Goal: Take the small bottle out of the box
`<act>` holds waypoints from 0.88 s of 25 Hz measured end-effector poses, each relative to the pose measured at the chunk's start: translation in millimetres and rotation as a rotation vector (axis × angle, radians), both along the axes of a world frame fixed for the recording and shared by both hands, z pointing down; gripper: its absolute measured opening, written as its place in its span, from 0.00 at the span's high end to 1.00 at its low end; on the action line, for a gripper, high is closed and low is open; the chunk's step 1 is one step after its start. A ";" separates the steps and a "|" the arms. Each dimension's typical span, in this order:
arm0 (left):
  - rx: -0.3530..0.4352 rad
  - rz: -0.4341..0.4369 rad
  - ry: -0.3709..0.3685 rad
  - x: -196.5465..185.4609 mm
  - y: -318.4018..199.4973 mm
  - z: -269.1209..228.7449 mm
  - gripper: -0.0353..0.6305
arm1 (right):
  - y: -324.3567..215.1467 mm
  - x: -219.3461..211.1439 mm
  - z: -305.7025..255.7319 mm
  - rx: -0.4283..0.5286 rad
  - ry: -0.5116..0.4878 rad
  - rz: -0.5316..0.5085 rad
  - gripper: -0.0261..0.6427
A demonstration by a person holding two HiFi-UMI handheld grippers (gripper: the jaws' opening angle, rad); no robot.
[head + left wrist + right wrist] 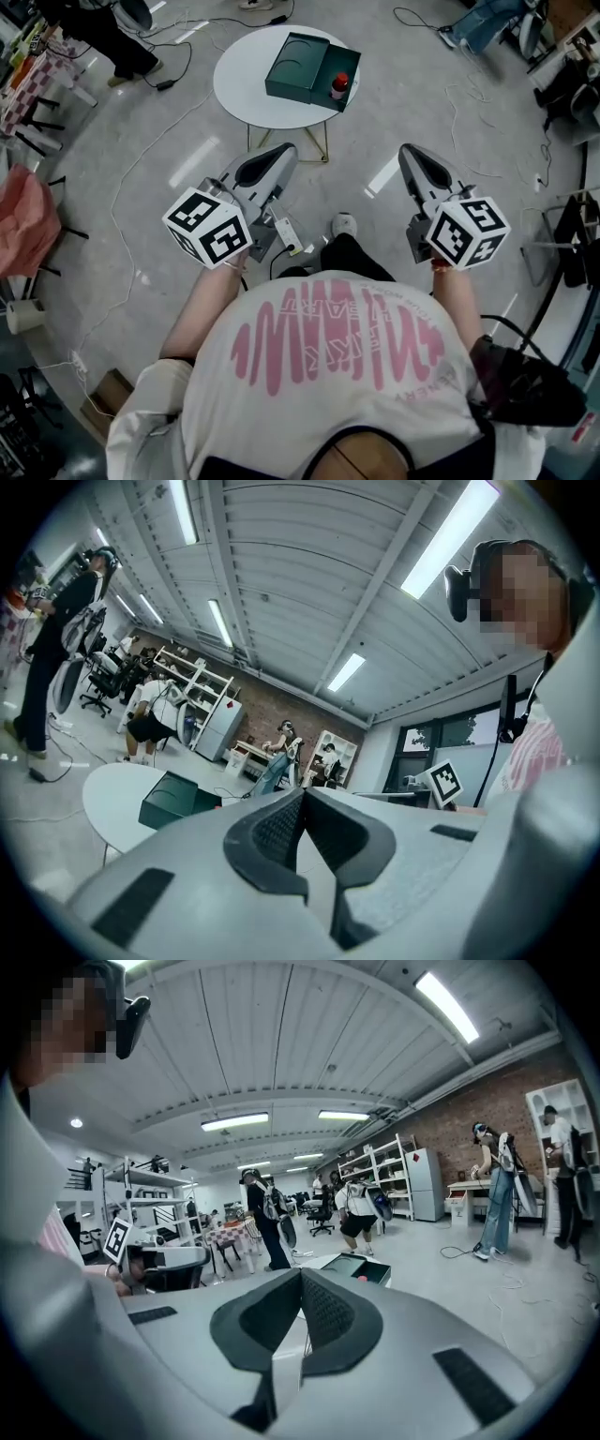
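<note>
Well ahead of left claw (281,155) and right claw (411,155), both closed tight, empty: round white table (246,89), dark green box (298,66), small red-capped bottle (339,86) inside.

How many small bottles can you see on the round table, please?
1: the small bottle stands at the green box's right end; more may be hidden inside.
</note>
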State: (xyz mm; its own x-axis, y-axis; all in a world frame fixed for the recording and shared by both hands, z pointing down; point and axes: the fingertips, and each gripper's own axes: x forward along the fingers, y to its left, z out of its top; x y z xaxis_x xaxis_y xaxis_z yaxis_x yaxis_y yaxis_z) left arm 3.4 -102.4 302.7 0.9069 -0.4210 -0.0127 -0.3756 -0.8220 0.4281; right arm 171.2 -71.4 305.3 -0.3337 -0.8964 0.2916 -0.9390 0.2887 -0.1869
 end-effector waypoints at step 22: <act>-0.008 -0.141 -0.028 30.6 -145.5 7.1 0.94 | -172.1 38.8 25.9 -0.031 0.011 -0.148 0.96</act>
